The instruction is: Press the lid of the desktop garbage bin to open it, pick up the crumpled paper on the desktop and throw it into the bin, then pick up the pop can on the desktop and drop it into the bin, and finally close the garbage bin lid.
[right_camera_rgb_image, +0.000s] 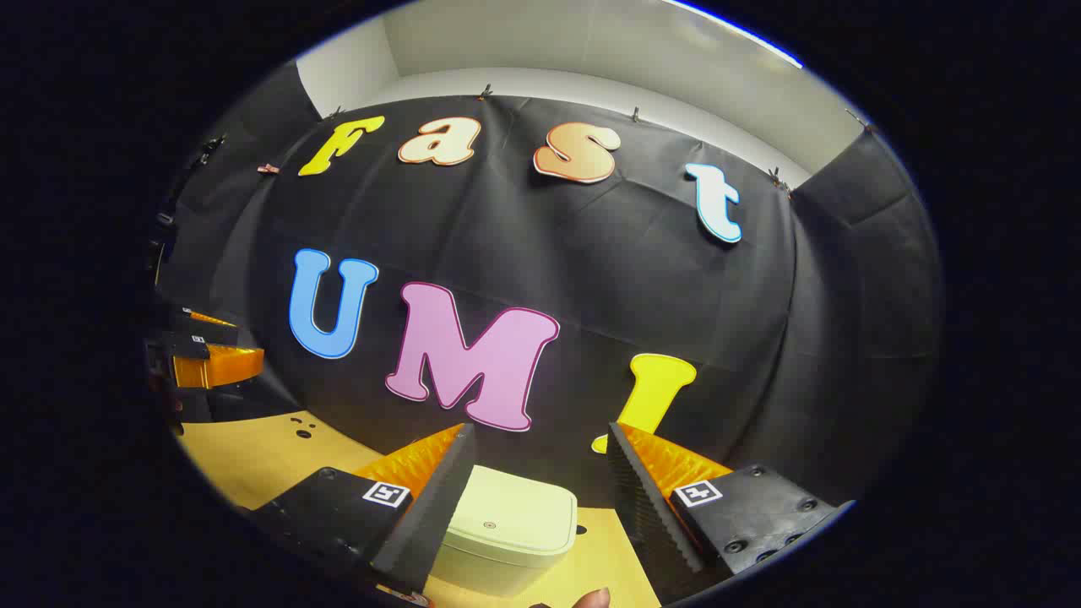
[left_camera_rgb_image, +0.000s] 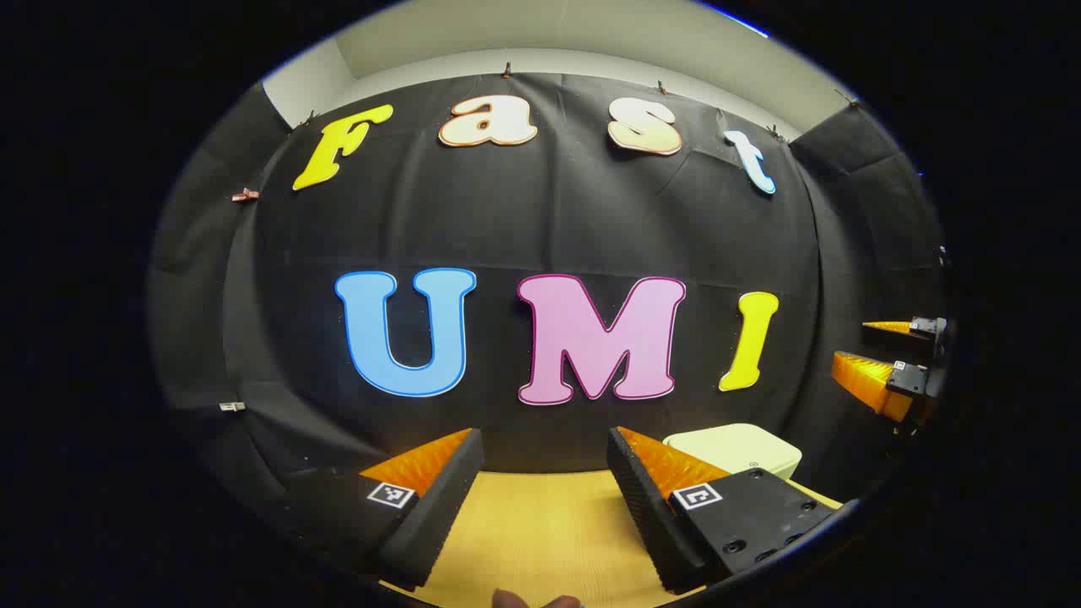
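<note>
My right gripper (right_camera_rgb_image: 540, 498) hovers wide open above the pale green plastic bin (right_camera_rgb_image: 507, 532) – lid seemingly shut, ready for pressing – my left gripper (left_camera_rgb_image: 545, 498) waits open over the wooden desktop (left_camera_rgb_image: 540, 532)

- Left hand-held gripper (left_camera_rgb_image: 545, 439) is holding its jaws wide apart, gripping nothing.
- Right hand-held gripper (right_camera_rgb_image: 540, 435) is likewise holding its jaws spread, empty.
- In the left gripper view, the right hand-held gripper is hovering far right, fingers parted.
</note>
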{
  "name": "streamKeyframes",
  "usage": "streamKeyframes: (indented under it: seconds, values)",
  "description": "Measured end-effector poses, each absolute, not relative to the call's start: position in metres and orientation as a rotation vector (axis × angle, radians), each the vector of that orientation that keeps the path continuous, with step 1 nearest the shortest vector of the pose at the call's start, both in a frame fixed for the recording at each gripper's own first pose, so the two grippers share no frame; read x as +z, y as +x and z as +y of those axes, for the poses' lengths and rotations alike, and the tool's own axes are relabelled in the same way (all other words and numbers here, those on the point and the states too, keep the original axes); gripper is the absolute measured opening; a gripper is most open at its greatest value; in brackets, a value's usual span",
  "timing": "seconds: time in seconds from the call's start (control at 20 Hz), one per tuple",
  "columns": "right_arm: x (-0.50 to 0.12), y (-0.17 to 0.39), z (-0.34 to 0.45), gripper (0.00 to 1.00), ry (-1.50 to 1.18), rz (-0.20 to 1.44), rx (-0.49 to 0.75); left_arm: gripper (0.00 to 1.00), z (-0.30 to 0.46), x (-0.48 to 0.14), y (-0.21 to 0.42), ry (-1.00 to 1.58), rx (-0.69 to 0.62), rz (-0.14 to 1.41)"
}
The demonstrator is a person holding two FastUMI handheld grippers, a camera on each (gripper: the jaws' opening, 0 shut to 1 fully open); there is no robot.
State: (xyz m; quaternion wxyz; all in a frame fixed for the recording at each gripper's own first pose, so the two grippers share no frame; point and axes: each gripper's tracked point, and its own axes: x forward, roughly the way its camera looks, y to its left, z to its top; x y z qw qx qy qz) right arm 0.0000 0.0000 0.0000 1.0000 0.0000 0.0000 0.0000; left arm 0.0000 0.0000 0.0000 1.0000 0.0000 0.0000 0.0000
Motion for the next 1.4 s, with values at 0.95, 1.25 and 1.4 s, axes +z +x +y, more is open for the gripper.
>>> streamKeyframes:
  seconds: [0.95, 1.25, 1.4]
  values:
    - [0.001, 0.003, -0.004, 0.97, -0.004, -0.007, 0.035, 0.95, -0.002, -0.001, -0.004, 0.045, 0.031, 0.003]
    - [-0.004, -0.001, 0.005, 0.72, -0.012, 0.011, 0.081, 0.95, -0.001, -0.001, -0.004, 0.047, 0.037, 0.003]
    - [-0.007, 0.0, 0.012, 0.38, -0.01, 0.026, 0.109, 0.95, -0.001, 0.0, -0.002, 0.047, 0.038, 0.002]
